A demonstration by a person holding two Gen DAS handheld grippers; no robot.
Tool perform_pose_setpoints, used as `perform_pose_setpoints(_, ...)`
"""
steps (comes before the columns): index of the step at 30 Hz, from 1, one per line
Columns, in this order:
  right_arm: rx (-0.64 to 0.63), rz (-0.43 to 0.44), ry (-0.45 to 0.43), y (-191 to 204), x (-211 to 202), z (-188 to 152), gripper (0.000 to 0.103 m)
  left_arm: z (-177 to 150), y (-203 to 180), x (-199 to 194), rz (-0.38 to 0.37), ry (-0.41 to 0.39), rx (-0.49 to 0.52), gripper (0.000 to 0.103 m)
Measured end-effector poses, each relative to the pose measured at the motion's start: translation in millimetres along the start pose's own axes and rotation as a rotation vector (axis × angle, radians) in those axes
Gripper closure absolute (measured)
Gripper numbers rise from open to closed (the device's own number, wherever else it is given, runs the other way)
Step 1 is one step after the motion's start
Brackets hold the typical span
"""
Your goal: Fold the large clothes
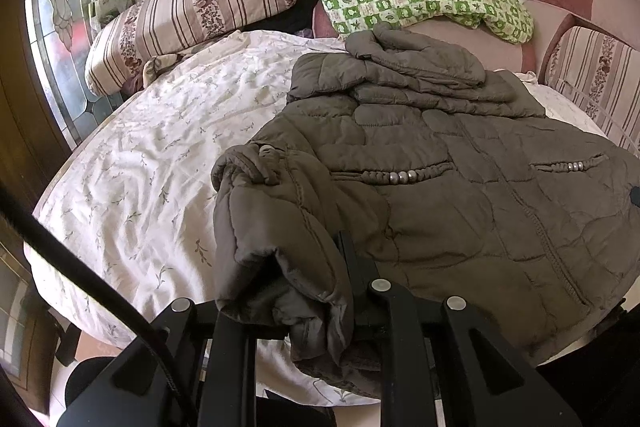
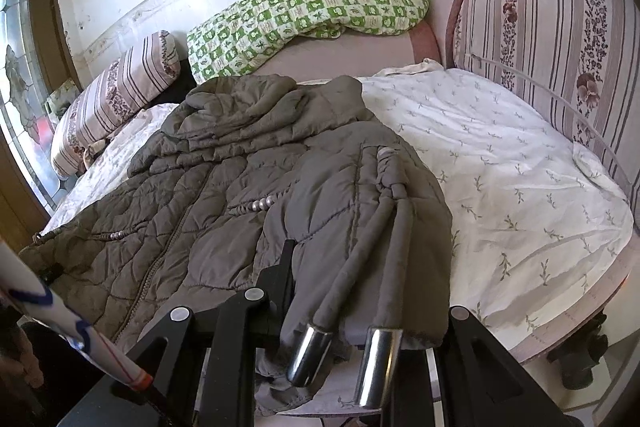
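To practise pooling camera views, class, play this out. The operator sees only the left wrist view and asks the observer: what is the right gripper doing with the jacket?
Observer: The right gripper is closed on the jacket at its near right corner, with fabric draped over its fingers.
Operator: Is anything dangling there?
Observer: Two drawstring cords with metal tips hang over that corner toward the camera.
Operator: What lies to the right of the jacket?
Observer: Only floral sheet shows between it and the striped cushion.
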State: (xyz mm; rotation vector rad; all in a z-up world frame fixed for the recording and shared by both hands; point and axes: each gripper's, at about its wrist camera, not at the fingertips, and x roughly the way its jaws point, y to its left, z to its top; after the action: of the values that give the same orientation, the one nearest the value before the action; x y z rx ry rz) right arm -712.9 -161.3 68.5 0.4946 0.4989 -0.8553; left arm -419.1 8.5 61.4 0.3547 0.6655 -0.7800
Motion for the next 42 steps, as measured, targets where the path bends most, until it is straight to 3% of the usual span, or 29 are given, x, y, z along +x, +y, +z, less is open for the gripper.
perform_pose_setpoints(30,-0.013,0.007,-0.047,-11,-28,6,0.083,-3,7,-31,-0.016,-0.043,-0.007,0.085)
perform_pose_setpoints(42,-0.007,0.044,-0.052,-12,-31,26,0.083,8,10,-32,-0.028,-0.056,-0.005,0.085)
